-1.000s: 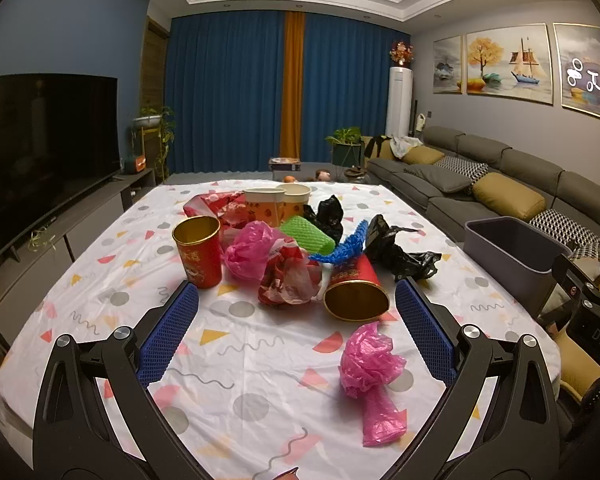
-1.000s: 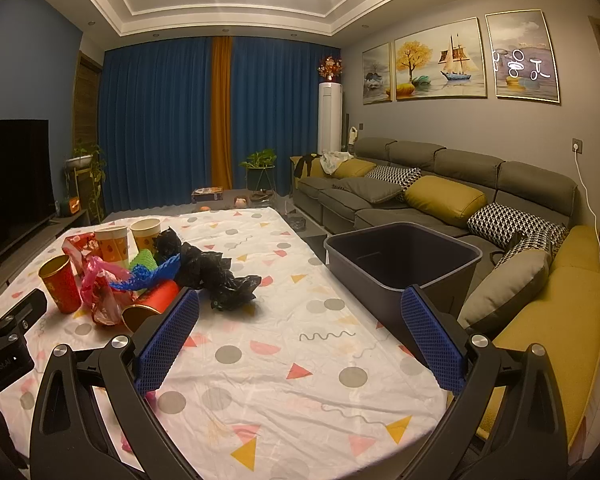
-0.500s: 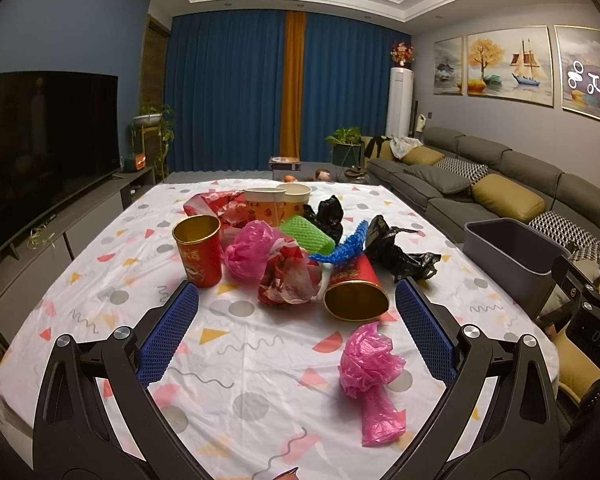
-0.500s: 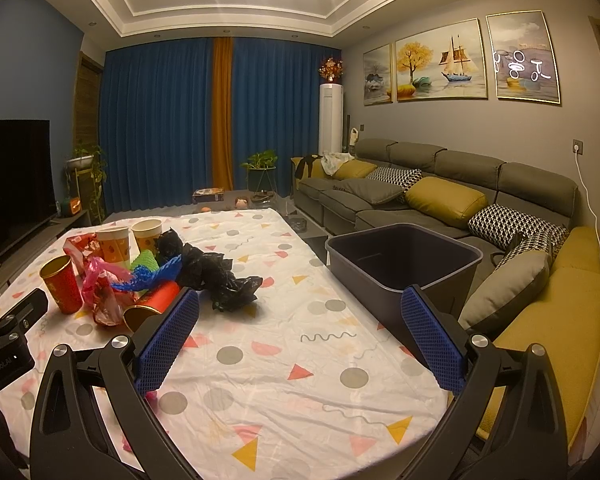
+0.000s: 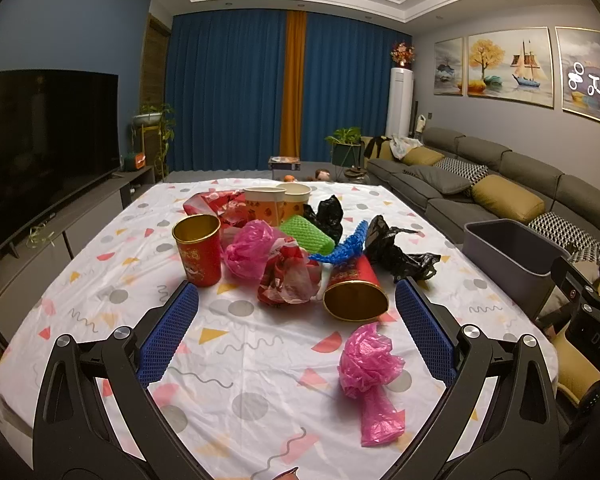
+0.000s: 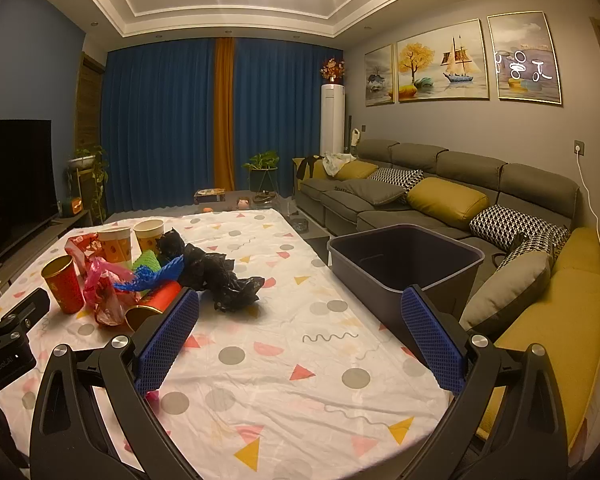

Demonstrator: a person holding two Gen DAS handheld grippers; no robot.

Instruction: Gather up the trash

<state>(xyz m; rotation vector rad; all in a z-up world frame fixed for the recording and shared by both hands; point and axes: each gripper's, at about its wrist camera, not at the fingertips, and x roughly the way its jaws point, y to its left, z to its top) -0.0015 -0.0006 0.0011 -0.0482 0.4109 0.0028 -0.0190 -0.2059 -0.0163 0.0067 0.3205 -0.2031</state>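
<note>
Trash lies heaped mid-table: an upright red can, a tipped red can, pink bags, a red wrapper, green foam, blue netting, a black bag and two paper cups. A loose pink bag lies nearest, by the right finger of my open left gripper. My right gripper hovers open and empty over the tablecloth between the black bag and the grey bin.
The grey bin stands off the table's right edge, against a sofa with cushions. A TV on a low cabinet runs along the left. The patterned tablecloth has bare room in front of the pile.
</note>
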